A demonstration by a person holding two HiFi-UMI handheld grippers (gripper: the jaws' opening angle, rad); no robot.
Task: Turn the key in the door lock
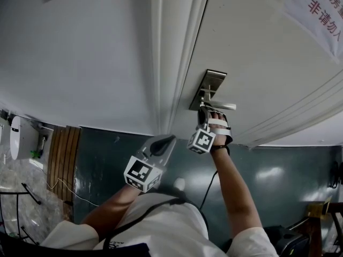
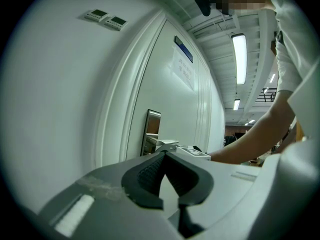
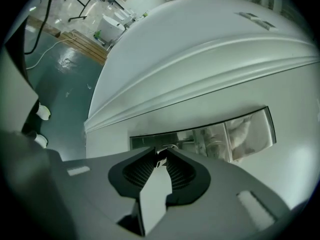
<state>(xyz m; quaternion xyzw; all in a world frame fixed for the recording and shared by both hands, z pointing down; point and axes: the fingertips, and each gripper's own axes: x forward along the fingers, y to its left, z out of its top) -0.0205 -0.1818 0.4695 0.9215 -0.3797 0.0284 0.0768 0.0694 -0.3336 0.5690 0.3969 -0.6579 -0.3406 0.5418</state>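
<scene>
A metal lock plate (image 1: 207,89) with a lever handle (image 1: 222,106) is set into the white door (image 1: 257,52). My right gripper (image 1: 202,112) is up against the plate just under the handle. In the right gripper view the plate (image 3: 220,134) fills the middle, and a small dark key (image 3: 161,157) sticks out of it between my right gripper's (image 3: 160,154) tips. The jaws stand a little apart around the key, open. My left gripper (image 1: 170,138) hangs back beside the door frame, its jaws (image 2: 165,155) shut on nothing.
A white door frame moulding (image 1: 166,63) runs beside the lock. A paper notice (image 1: 319,9) hangs on the door. Two small panels (image 2: 106,18) sit high on the wall. On the teal floor lie a wooden board (image 1: 63,154) and a cable (image 1: 64,190).
</scene>
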